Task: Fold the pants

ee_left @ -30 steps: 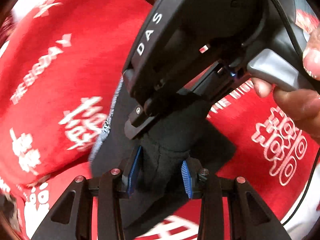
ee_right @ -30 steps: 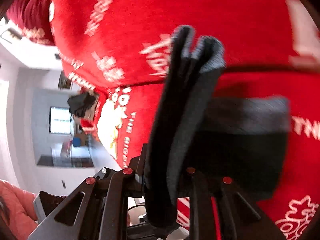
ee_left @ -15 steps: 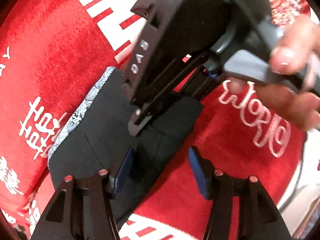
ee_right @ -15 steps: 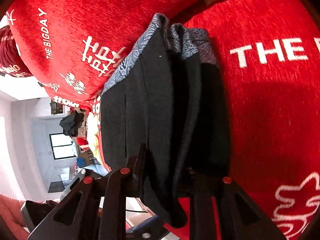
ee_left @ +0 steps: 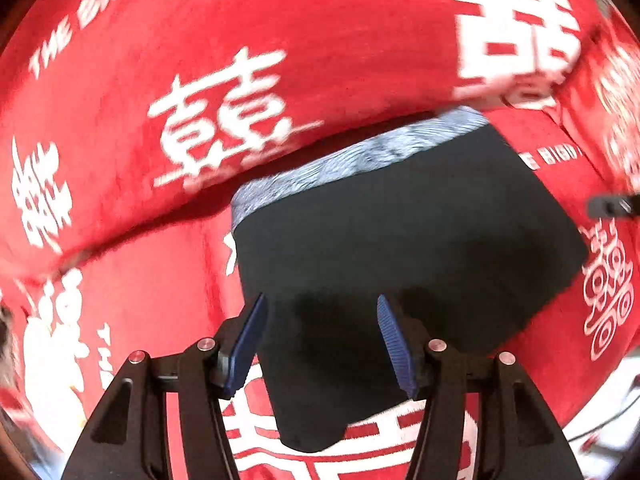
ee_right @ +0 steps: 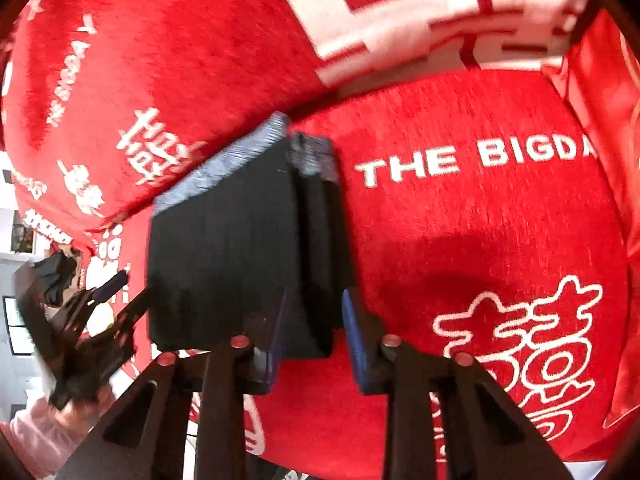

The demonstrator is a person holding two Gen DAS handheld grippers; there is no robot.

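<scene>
The black pants (ee_left: 400, 248) with a blue-grey patterned waistband (ee_left: 352, 160) lie folded into a compact rectangle on the red sofa seat. My left gripper (ee_left: 320, 340) is open above their near edge, touching nothing. In the right wrist view the folded pants (ee_right: 224, 256) show stacked layers at their right edge. My right gripper (ee_right: 312, 340) is open, its blue pads on either side of that layered edge, with gaps. The left gripper (ee_right: 88, 320) shows at the left of that view, held by a hand.
The red sofa seat cushion (ee_right: 480, 220) carries white lettering and symbols. A red back cushion (ee_left: 280, 40) rises just behind the waistband. A room with a window and floor lies beyond the sofa's left end (ee_right: 16, 320).
Both grippers let go of the pants and opened. The folded pants now lie flat on the seat. The left gripper pulled back, and the right gripper no longer fills its view.
</scene>
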